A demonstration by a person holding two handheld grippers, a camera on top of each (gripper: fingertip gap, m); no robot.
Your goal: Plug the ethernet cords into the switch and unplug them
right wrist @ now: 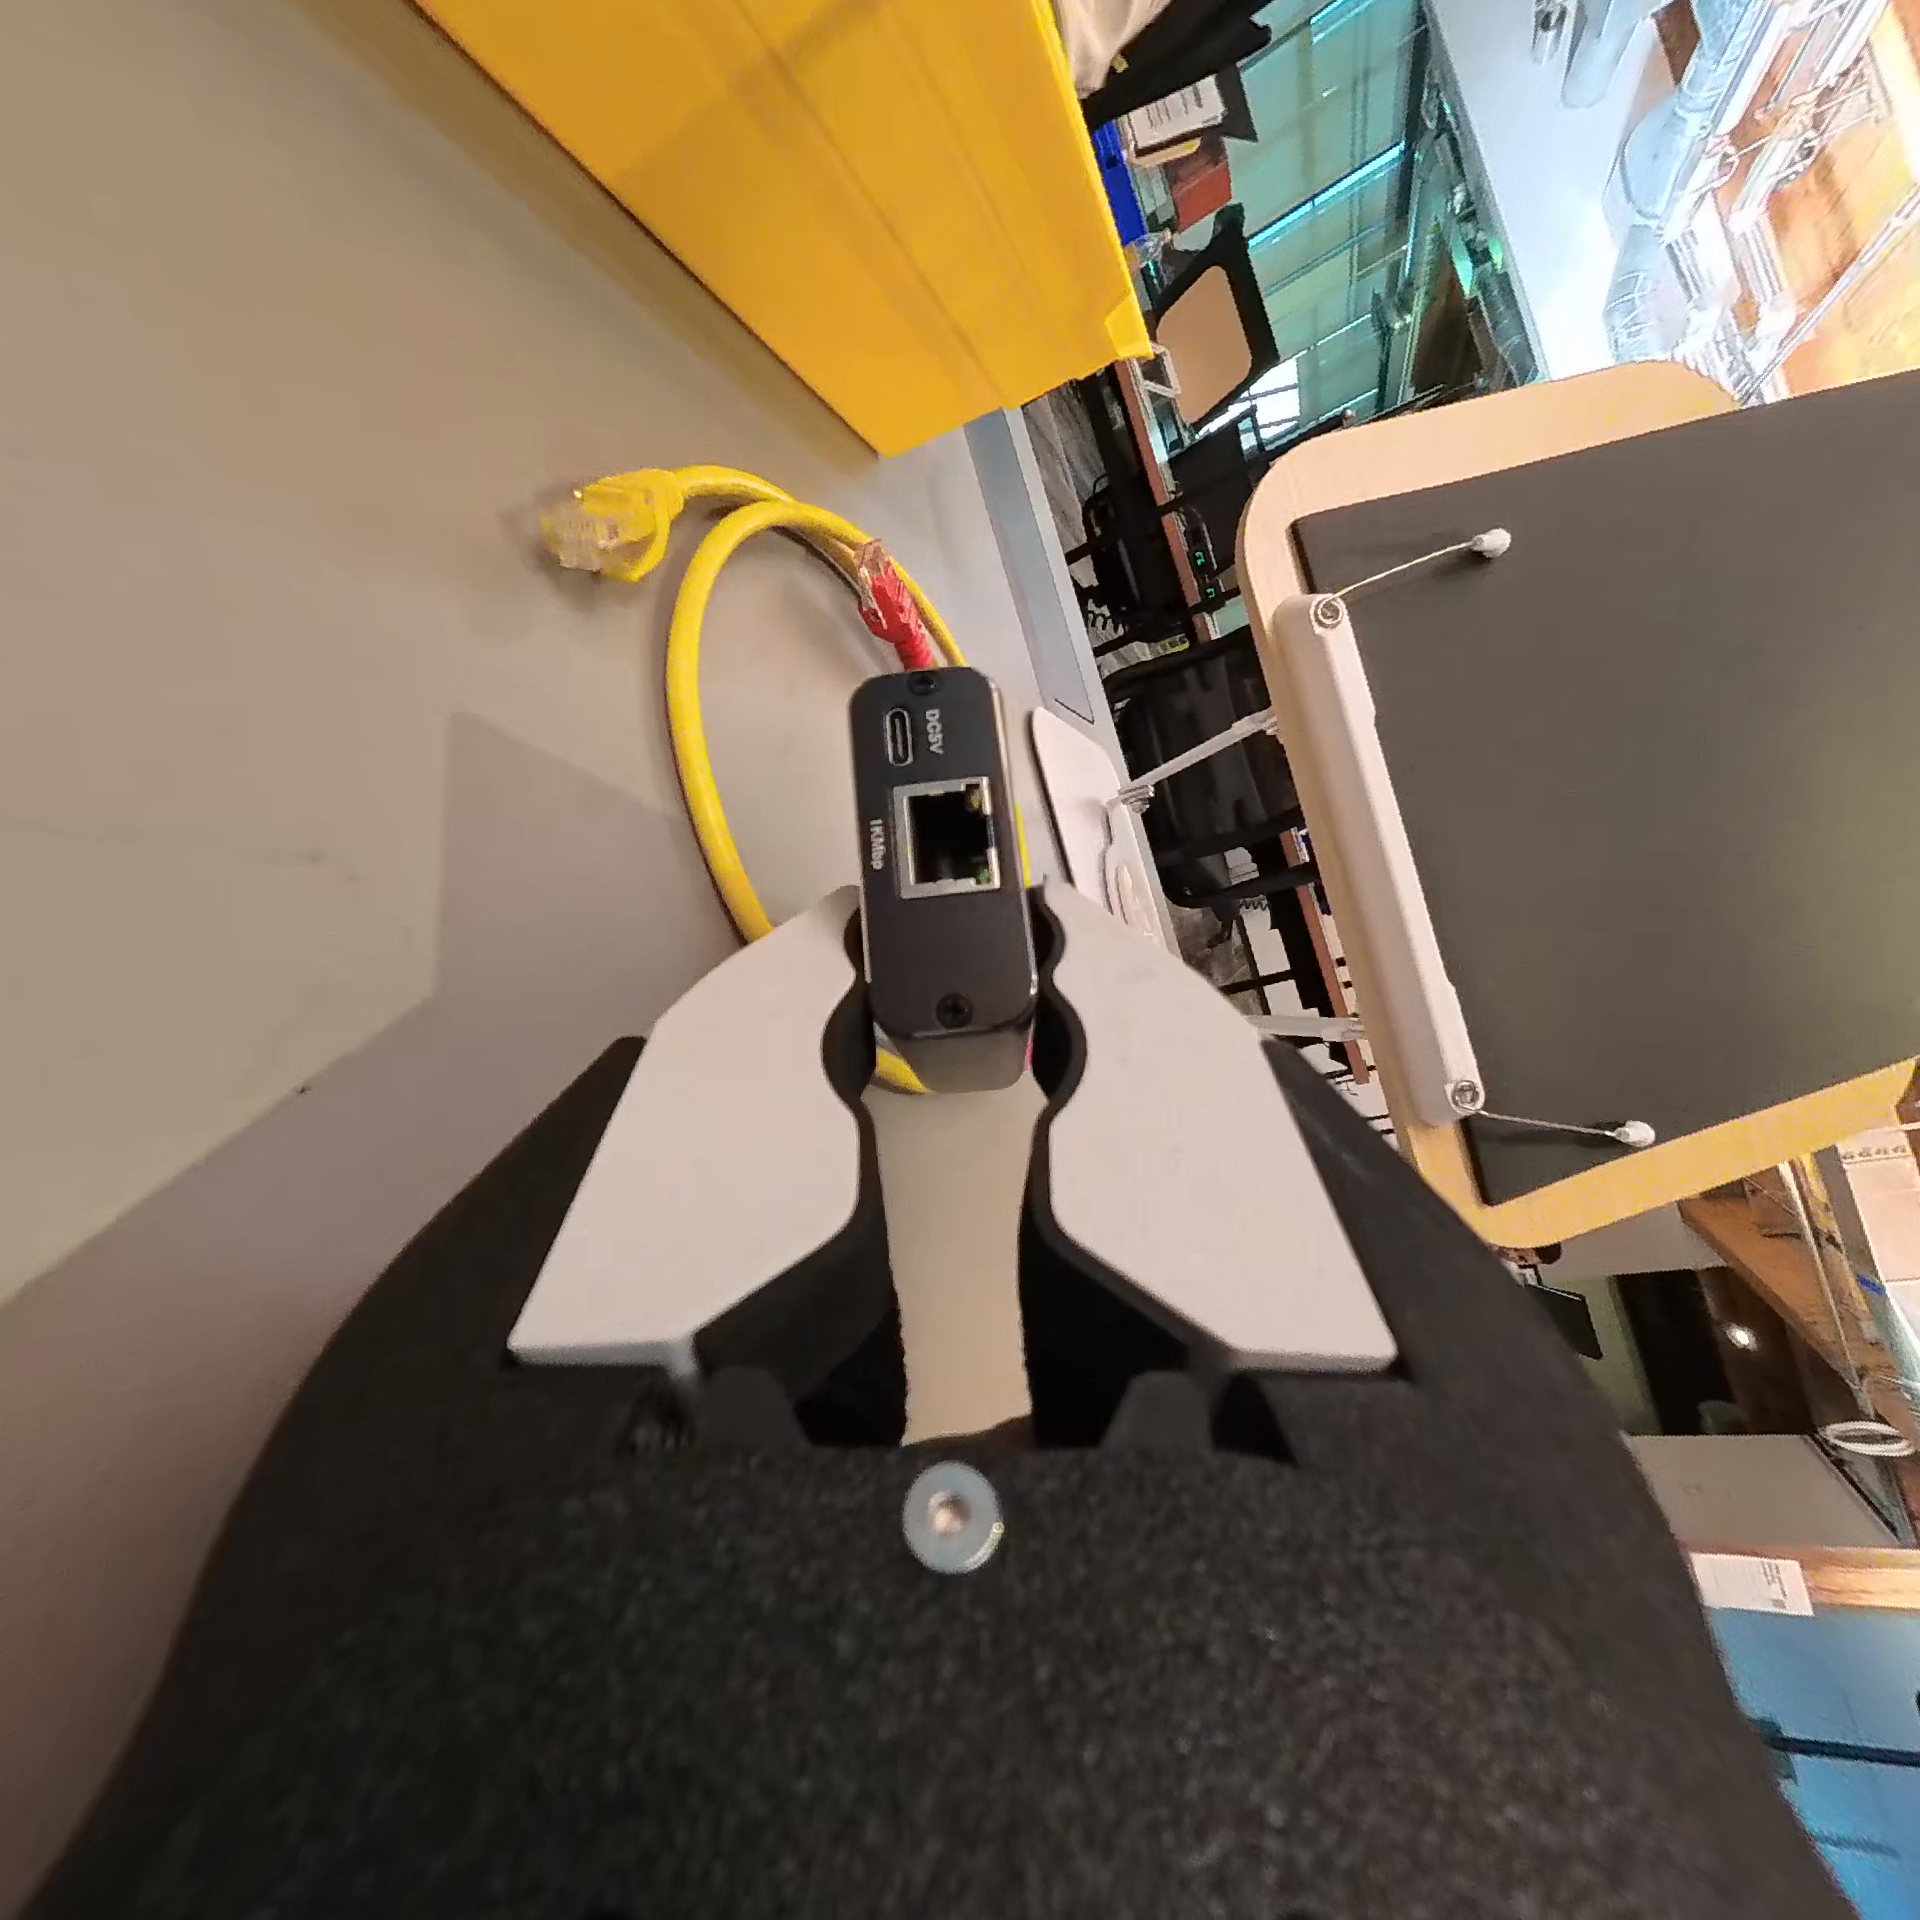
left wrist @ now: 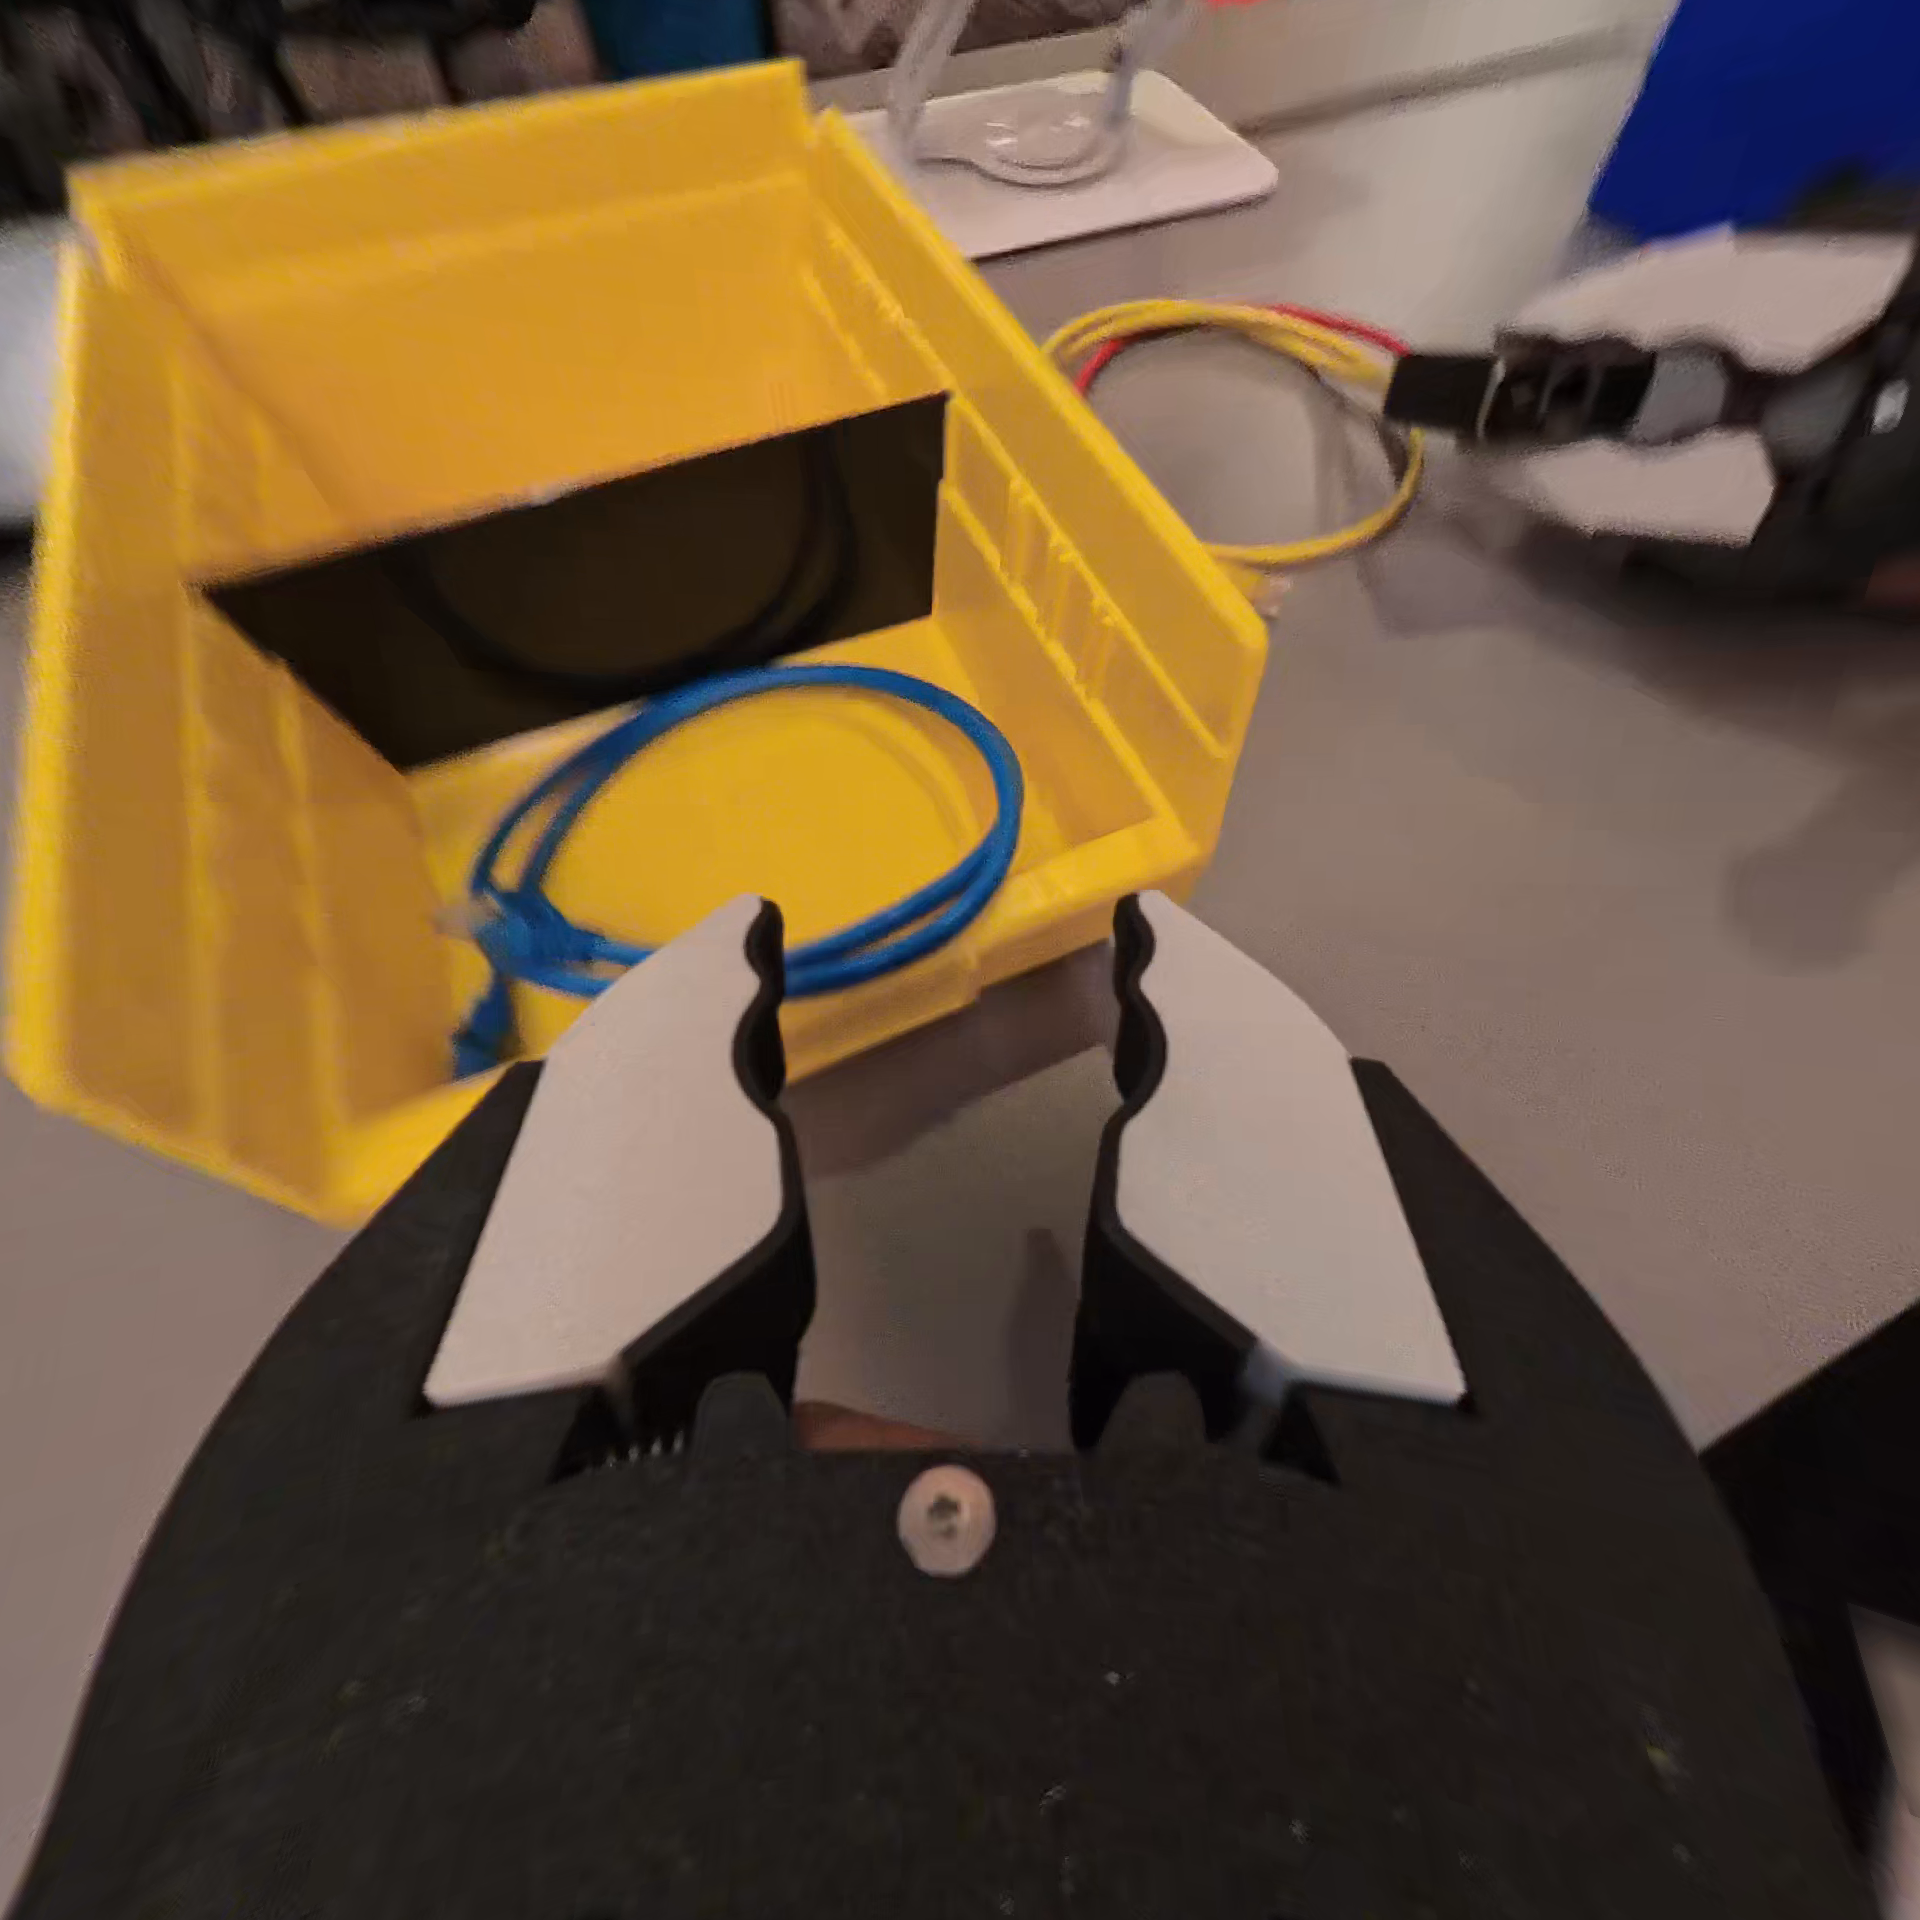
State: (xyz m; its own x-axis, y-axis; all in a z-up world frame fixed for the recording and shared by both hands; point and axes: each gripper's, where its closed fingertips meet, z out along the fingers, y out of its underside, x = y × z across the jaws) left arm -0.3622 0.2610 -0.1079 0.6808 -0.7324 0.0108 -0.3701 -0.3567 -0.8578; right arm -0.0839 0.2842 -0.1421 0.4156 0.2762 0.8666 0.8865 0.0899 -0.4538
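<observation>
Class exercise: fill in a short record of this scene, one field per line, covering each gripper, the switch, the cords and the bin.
Left gripper: open, empty, over the bin's front edge
Right gripper: shut on the switch
Switch: small black box, its visible network port empty
Blue cord: coiled inside the yellow bin
Yellow cord: looped on the grey table beside the bin, plugs free
Red cord: lies with the yellow one, plug free
Black divider: stands across the bin, with a dark cable behind it
</observation>
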